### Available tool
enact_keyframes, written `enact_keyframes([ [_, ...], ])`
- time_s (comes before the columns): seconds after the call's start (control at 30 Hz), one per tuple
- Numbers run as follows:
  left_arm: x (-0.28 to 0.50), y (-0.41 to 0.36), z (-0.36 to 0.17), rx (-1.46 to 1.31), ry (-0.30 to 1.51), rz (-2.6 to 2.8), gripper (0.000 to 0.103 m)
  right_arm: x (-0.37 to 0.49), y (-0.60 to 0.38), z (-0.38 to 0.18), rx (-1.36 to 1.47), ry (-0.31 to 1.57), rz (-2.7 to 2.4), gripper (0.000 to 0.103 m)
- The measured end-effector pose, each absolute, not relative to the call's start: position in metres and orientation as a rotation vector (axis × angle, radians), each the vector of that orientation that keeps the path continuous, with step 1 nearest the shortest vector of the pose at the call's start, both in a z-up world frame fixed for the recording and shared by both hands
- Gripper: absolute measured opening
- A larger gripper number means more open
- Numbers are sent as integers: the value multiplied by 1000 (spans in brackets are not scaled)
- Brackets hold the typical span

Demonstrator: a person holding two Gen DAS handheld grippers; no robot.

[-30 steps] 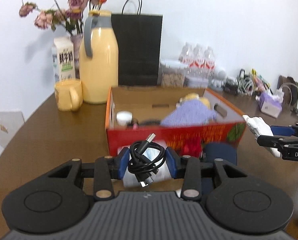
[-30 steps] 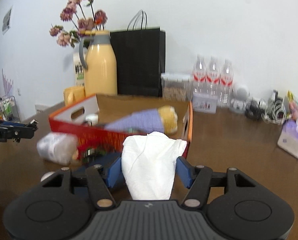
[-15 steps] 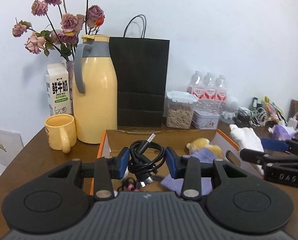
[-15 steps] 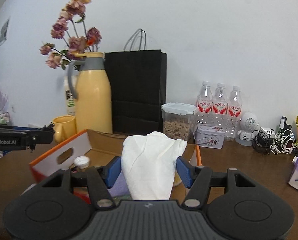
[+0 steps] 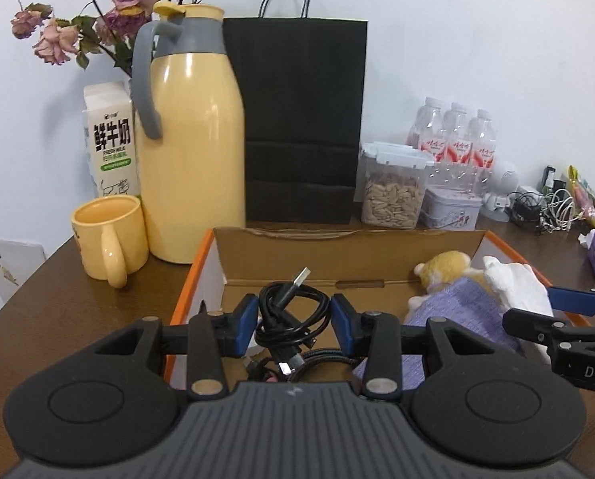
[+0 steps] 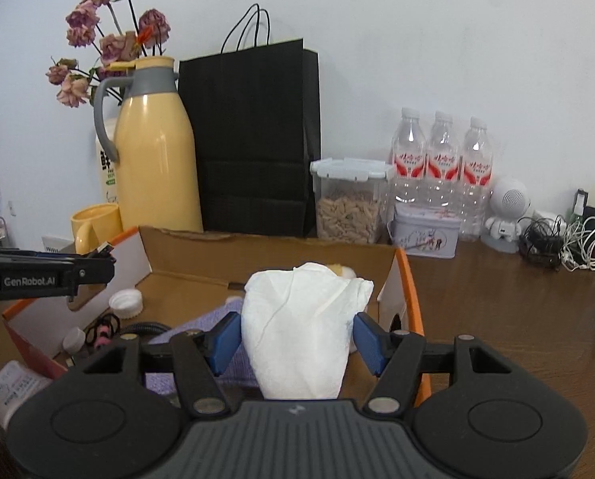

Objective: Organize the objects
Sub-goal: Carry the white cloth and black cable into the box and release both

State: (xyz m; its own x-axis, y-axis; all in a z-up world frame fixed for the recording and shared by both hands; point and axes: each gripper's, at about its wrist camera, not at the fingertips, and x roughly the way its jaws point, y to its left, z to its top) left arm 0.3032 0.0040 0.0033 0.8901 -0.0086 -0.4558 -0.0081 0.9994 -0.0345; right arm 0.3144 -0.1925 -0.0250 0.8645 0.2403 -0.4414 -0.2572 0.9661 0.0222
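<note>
An open cardboard box [image 5: 337,235] with orange sides lies below both grippers. My left gripper [image 5: 293,319] hangs over its left half, and a coiled black USB cable [image 5: 285,311] is still caught between the blue pads as the jaws are opening. My right gripper [image 6: 297,335] is over the right half with a crumpled white tissue [image 6: 297,319] between its pads, and its jaws are opening too. Inside the box lie a yellow plush toy [image 5: 445,263], a purple cloth [image 5: 457,303], a white cap [image 6: 125,303] and another dark cable [image 5: 321,359].
Behind the box stand a yellow jug [image 5: 193,139], a yellow mug [image 5: 110,235], a milk carton [image 5: 112,143], a black paper bag [image 5: 305,119], a seed container [image 5: 393,191], a tin [image 5: 453,207] and water bottles [image 5: 453,139]. Tangled cords [image 5: 549,207] lie at right.
Both grippers have moved forward from in front of the box to above its inside, carrying the cable and the tissue. Both pairs of jaws stand slightly wider.
</note>
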Motion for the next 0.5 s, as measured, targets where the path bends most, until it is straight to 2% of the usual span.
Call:
enact_keyframes([
  [0.03, 302, 5, 3, -35, 468, 7, 58, 314, -192, -26, -40, 461, 259, 68],
  [0.07, 300, 6, 4, -35, 460, 12, 65, 313, -191, -27, -42, 461, 257, 72],
  [0.13, 295, 8, 7, -37, 437, 18, 95, 310, -191, -27, -46, 456, 249, 78],
  [0.17, 292, 8, 8, -36, 425, 21, 100, 309, -191, -27, -46, 453, 246, 85],
  [0.2, 290, 8, 10, -34, 414, 24, 103, 308, -191, -27, -46, 447, 242, 94],
  [0.27, 286, 7, 12, -35, 398, 29, 103, 306, -191, -26, -46, 436, 236, 102],
  [0.5, 280, 5, 18, -36, 390, 33, 103, 299, -190, -21, -48, 415, 240, 103],
])
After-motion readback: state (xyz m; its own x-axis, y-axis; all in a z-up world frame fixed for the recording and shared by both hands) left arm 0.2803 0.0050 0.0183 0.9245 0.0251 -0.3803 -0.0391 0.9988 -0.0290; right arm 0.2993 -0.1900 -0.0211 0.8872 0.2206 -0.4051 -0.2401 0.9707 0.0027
